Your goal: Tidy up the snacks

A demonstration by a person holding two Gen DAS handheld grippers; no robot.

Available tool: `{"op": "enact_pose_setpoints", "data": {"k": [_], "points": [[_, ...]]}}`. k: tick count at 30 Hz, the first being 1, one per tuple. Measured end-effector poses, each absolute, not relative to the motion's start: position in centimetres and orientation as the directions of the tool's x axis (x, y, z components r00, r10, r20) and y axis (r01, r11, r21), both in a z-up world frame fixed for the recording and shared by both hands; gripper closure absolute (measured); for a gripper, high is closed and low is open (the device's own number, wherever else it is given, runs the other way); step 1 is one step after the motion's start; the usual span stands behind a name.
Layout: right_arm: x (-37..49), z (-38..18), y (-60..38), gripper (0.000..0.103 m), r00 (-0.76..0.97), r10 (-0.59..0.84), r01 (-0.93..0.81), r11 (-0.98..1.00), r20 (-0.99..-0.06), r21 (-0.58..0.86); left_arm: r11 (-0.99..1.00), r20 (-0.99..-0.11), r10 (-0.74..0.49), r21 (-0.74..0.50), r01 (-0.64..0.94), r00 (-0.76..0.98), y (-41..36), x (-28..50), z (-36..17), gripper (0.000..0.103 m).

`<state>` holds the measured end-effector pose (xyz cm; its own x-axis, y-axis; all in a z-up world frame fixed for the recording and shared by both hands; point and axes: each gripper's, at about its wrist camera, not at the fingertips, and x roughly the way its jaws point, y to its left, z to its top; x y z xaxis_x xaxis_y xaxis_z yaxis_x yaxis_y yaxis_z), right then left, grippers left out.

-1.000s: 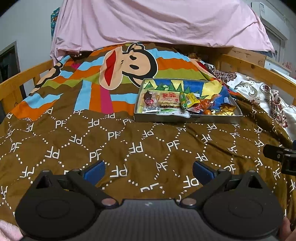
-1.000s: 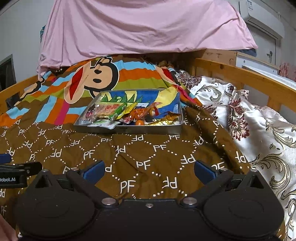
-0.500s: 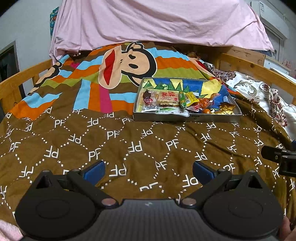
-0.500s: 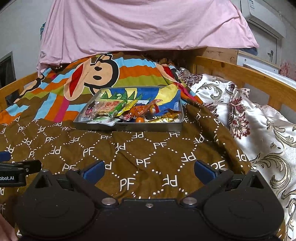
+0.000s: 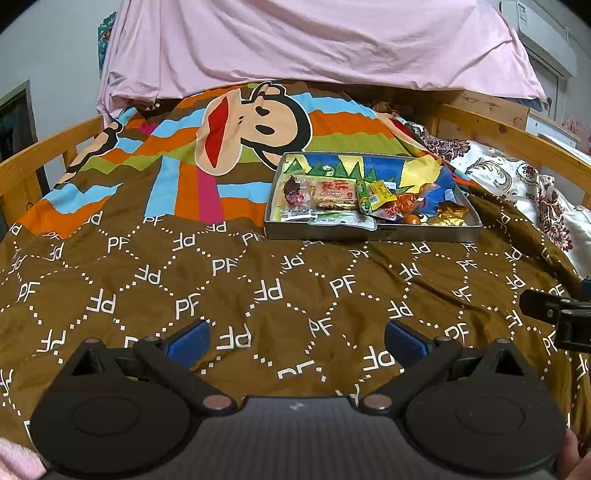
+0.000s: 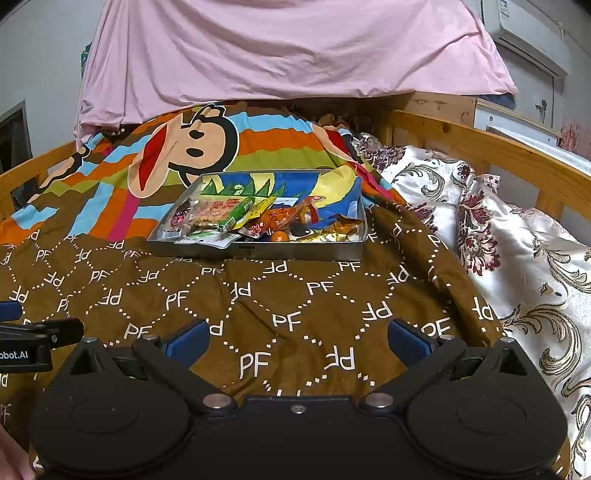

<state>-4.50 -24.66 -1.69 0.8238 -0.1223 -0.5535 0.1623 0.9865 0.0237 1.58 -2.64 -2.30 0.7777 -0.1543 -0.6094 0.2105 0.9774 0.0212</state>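
Nearest, the left gripper (image 5: 297, 338) and right gripper (image 6: 297, 338) hover over the brown quilt (image 5: 258, 288), fingers spread wide and empty. Farther on, the metal tray (image 5: 369, 233) rests on the bed, heaped with snack packets (image 5: 334, 192): probably light, crinkly and slippery, best pinched by an edge seam. Only the right view shows the floral cover (image 6: 517, 240) fully.

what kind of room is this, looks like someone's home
Most likely a bedroom: a wooden bed frame, a monkey-print quilt spread over it, and an air conditioner on the wall. The snack tray sits on the quilt.
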Motion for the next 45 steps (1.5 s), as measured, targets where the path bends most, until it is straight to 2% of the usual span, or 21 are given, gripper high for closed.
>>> {"op": "enact_pose_setpoints", "data": {"k": [45], "points": [[-4.32, -2.29, -24.51, 0.001, 0.812, -0.117, 0.155, 0.988, -0.572, 0.018, 0.979, -0.624, -0.12, 0.056, 0.197, 0.772, -2.73, 1.61, -2.14, 0.001]]}}
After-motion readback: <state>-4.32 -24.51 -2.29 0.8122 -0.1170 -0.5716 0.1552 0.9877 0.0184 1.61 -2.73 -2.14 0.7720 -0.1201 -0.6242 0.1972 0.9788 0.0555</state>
